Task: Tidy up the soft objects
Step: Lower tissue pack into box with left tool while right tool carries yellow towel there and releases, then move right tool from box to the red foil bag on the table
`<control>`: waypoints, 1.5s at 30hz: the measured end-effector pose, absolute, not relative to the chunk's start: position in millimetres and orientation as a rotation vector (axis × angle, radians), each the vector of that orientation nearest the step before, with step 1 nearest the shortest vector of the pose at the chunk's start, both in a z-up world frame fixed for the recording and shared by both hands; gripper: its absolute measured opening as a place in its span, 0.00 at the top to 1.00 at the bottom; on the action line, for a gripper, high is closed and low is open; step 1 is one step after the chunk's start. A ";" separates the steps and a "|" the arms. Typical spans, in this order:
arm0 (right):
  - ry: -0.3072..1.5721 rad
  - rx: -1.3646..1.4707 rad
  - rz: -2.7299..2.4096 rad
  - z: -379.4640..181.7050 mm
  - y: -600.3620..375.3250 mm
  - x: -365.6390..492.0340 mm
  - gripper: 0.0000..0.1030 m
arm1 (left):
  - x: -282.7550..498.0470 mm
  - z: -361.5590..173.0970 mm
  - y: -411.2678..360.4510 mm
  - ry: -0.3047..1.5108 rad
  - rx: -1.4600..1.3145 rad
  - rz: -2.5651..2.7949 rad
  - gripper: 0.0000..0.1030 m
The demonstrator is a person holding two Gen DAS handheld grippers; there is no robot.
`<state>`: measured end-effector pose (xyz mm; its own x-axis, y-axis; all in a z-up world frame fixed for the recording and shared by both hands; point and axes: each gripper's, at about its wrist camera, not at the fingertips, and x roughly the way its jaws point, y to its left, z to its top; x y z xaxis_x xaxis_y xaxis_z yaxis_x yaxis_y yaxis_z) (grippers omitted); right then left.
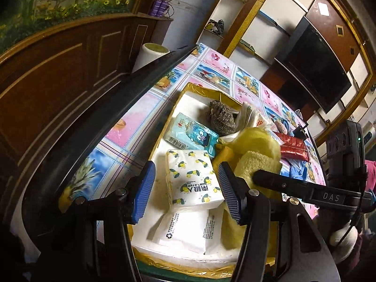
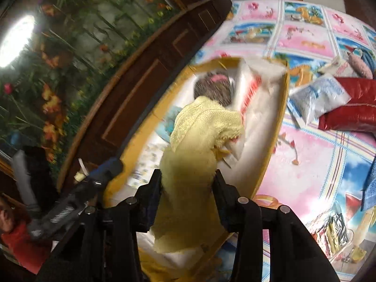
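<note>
A white foam box wrapped in yellow tape holds a lemon-print tissue pack, a blue cartoon tissue pack, a white wipes pack, a grey scrubber ball and plastic bags. My left gripper is open, its blue pads on either side of the lemon-print pack, above it. My right gripper is shut on a yellow cloth and holds it over the box. The right gripper also shows in the left wrist view, with the cloth.
On the patterned tablecloth right of the box lie a red pouch, a clear blue-print bag, a blue cloth and a foil packet. A dark wooden cabinet stands to the left. A white cup stands behind.
</note>
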<state>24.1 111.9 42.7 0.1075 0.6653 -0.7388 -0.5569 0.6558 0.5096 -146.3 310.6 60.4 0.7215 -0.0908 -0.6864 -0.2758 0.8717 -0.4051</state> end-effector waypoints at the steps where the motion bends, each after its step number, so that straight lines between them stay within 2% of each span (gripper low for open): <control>1: 1.139 0.117 0.909 43.4 109.7 22.3 0.54 | -146.6 59.9 309.5 0.767 -0.513 0.103 0.45; 9: 1.045 0.175 0.912 70.6 80.0 25.1 0.51 | -145.3 55.3 302.9 0.772 -0.526 0.079 0.45; 17: 0.928 0.188 0.699 79.1 45.8 50.5 0.51 | -147.4 55.6 297.3 0.760 -0.518 0.063 0.45; 24: 0.902 0.122 0.768 89.7 77.0 68.0 0.51 | -147.4 58.1 294.4 0.763 -0.528 0.065 0.45; 27: 0.916 0.047 0.800 86.1 108.4 76.6 0.51 | -151.5 60.2 291.5 0.765 -0.520 0.072 0.45; 31: 1.030 -0.047 0.793 59.2 149.9 90.7 0.51 | -156.6 60.5 291.7 0.772 -0.524 0.078 0.46; 35: 1.120 -0.004 0.794 40.2 154.1 100.8 0.51 | -159.1 60.9 291.7 0.773 -0.520 0.082 0.45; 45: 0.902 0.059 0.717 85.7 65.9 87.3 0.51 | -153.7 58.7 285.0 0.768 -0.547 0.044 0.45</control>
